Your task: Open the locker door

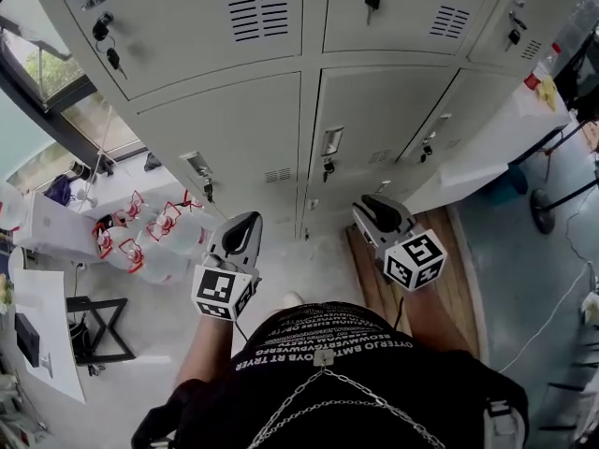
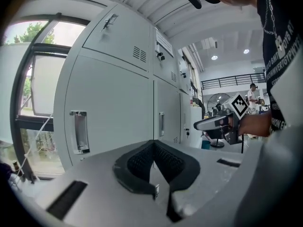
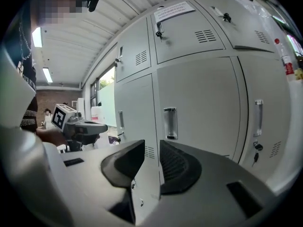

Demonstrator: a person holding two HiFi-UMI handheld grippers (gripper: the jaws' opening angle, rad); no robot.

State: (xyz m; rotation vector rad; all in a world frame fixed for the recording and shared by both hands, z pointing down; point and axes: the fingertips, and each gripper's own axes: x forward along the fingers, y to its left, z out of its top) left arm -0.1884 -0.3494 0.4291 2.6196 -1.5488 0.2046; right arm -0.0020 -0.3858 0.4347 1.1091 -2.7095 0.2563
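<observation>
Only the gripper views show your jaws: left gripper (image 2: 152, 143) together, right gripper (image 3: 151, 146) apart and empty. Head view puts the locker door (image 1: 374, 124) ahead, untouched: grey, shut, key (image 1: 328, 168) hanging under handle (image 1: 332, 141).

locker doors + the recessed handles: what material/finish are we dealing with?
Locker doors: look like painted or powder-coated sheet metal, pale grey, satin sheen. The punched vent slots and thin crisp edges point that way.
Recessed handle: bright reflective rim, so probably chromed or polished metal, though plated plastic can't be ruled out.
</observation>
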